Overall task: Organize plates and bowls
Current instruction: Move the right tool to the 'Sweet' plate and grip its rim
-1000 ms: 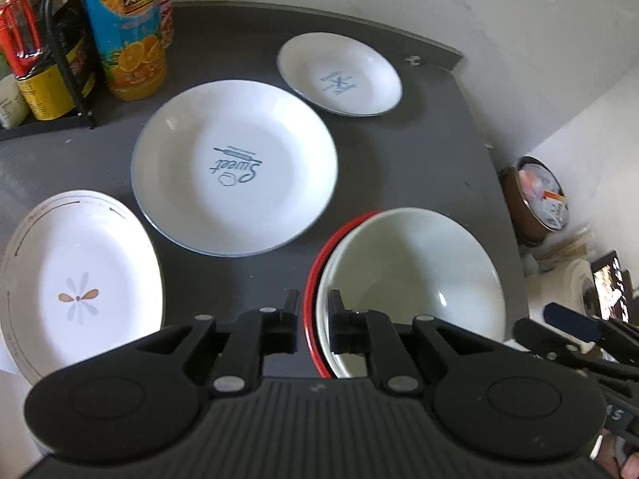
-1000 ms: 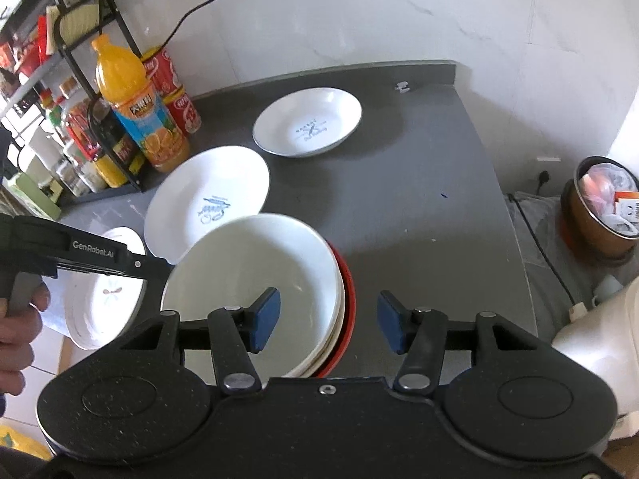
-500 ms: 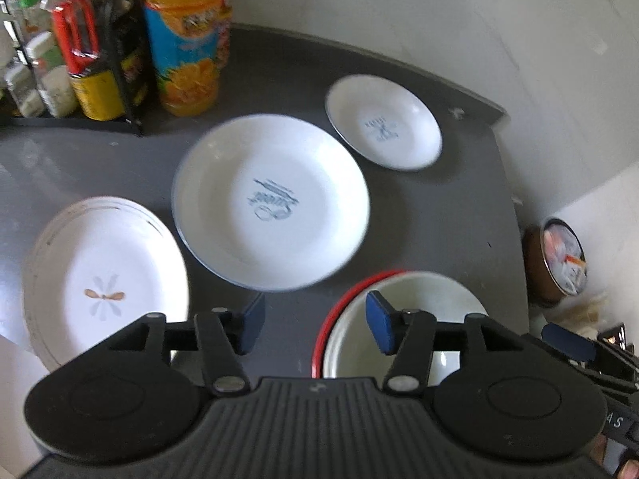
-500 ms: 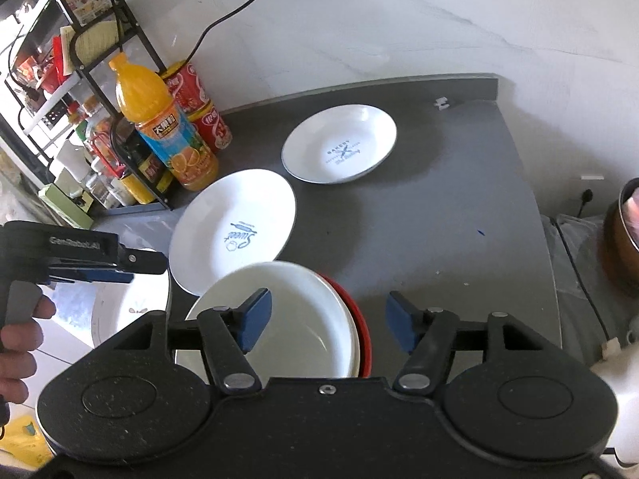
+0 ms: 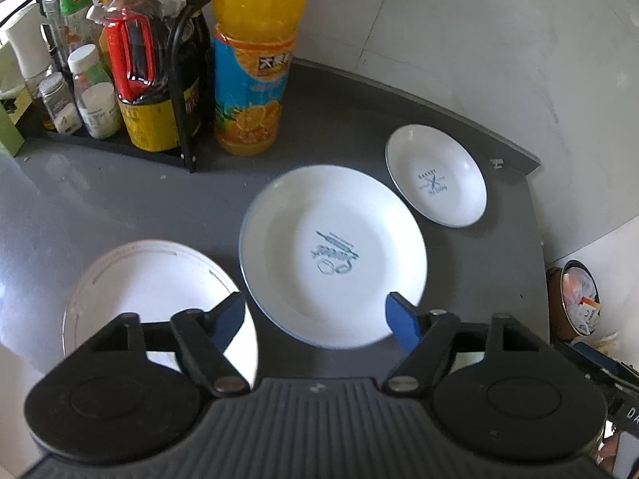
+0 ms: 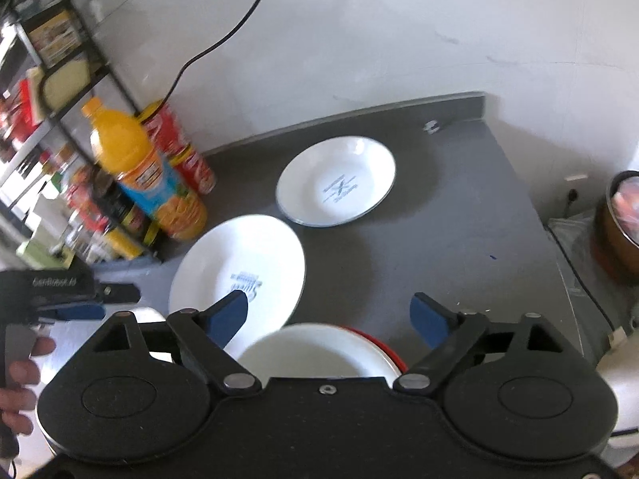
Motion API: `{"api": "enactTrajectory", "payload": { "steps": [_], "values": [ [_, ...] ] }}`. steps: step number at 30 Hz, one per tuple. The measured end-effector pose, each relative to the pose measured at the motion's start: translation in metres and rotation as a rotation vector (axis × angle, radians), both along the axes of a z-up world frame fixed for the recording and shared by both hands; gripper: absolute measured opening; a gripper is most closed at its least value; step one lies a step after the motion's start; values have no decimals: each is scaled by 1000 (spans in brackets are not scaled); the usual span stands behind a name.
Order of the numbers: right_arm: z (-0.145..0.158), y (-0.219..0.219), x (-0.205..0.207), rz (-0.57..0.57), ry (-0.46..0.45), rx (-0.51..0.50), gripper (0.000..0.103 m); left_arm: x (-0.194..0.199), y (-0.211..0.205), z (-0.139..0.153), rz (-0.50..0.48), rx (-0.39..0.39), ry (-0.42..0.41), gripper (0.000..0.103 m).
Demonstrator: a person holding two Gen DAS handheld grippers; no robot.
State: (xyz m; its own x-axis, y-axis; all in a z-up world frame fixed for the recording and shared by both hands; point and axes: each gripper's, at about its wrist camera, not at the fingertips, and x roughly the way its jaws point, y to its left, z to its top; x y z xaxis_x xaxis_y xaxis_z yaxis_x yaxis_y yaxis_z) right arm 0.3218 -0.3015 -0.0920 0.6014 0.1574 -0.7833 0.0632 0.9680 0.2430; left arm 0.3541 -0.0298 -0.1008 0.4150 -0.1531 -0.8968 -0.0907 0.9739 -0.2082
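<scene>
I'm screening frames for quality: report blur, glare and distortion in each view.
Left wrist: mostly sharp, slight smear on the Sweet plate; window glare washes out the near oval plate; fisheye bends the counter edge. Right wrist: motion blur throughout, worst on the juice bottle and shelf rack; walls curve.

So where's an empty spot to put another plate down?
Bare grey counter lies right of the small bakery plate and the stacked bowls. It's crowded on the left: the big plate, the juice bottle and the rack sit close together.
</scene>
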Motion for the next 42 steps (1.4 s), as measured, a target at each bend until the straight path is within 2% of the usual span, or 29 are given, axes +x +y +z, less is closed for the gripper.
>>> {"api": "enactTrajectory", "payload": {
  "steps": [4, 16, 20, 23, 26, 32, 35, 38, 42],
  "values": [
    [-5, 17, 5, -87, 7, 30, 94, 17, 20, -6, -44, 1, 6, 79],
    [-25, 71, 30, -128, 43, 102, 93, 54, 62, -21, -132, 15, 26, 80],
    [-35, 79, 40, -152, 59, 88, 91, 61, 66, -30, -165, 19, 38, 80],
    [-48, 81, 47, -180, 98, 89, 86, 67, 67, -37, -192, 21, 46, 80],
    [-60, 80, 54, -190, 123, 84, 74, 73, 68, -46, -203, 18, 66, 79],
    [-76, 78, 64, -225, 166, 70, 63, 82, 64, -61, -243, 13, 56, 79],
    [-81, 77, 72, -246, 188, 83, 57, 88, 63, -68, -247, -12, 81, 76],
    [-82, 78, 79, -253, 192, 52, 57, 93, 65, -71, -227, -52, 77, 76],
    [-86, 76, 90, -267, 222, 24, 56, 101, 62, -80, -221, -52, 81, 68]
  ]
}}
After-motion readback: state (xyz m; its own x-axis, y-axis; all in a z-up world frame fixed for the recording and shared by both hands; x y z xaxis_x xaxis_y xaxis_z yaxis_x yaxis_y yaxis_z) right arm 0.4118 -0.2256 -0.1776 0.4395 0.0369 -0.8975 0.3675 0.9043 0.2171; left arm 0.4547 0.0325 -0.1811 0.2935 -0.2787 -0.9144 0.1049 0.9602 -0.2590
